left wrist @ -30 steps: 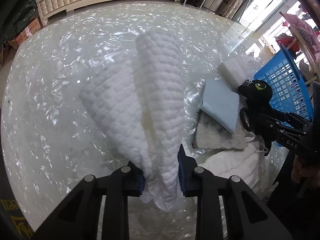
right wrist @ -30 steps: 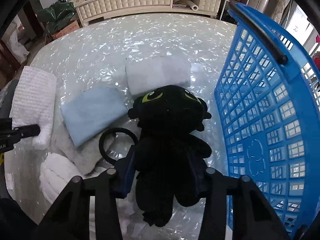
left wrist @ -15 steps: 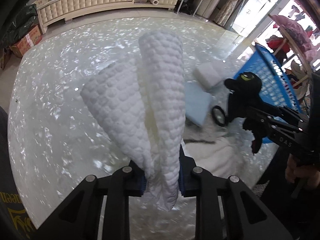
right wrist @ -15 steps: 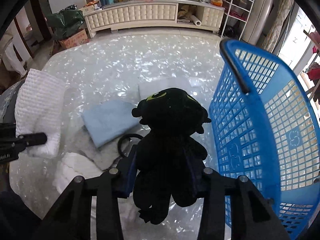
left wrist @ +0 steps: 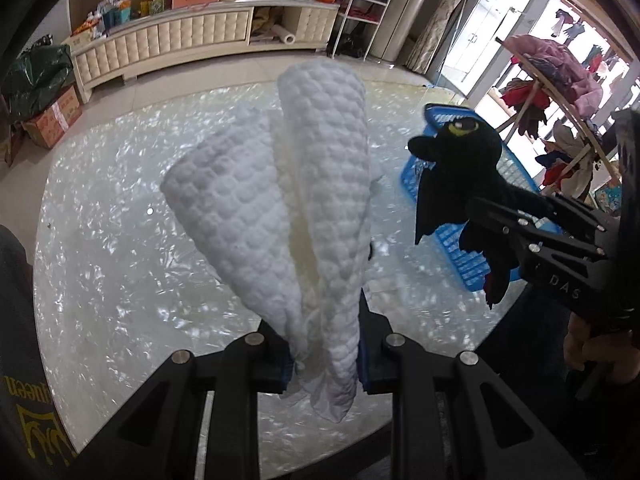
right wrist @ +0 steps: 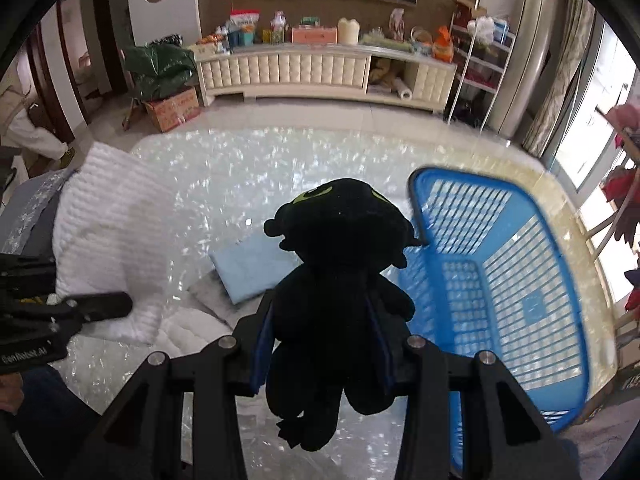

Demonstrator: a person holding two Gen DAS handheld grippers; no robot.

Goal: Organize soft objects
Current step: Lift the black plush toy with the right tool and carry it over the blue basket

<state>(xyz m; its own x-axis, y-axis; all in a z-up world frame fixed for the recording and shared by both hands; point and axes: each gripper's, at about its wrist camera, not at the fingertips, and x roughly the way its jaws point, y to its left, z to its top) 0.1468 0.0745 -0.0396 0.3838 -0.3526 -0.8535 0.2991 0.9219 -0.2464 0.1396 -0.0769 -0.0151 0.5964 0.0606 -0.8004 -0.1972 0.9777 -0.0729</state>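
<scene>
My left gripper (left wrist: 323, 354) is shut on a white quilted towel (left wrist: 280, 208) and holds it high above the shiny round table (left wrist: 112, 240). The towel also shows at the left of the right wrist view (right wrist: 108, 240). My right gripper (right wrist: 322, 354) is shut on a black plush dragon (right wrist: 340, 280), lifted above the table just left of the blue basket (right wrist: 500, 280). The dragon (left wrist: 460, 176) and basket (left wrist: 460, 248) show at the right in the left wrist view.
A light blue folded cloth (right wrist: 248, 266) lies on a grey cloth (right wrist: 208, 294) on the table, with another white quilted cloth (right wrist: 192, 330) nearer me. A cream sideboard (right wrist: 320, 72) stands beyond the table. A clothes rack (left wrist: 560, 92) stands at the right.
Both grippers have risen well above the table with their loads. The plush dragon has moved up beside the basket's open top; the basket interior has come into view.
</scene>
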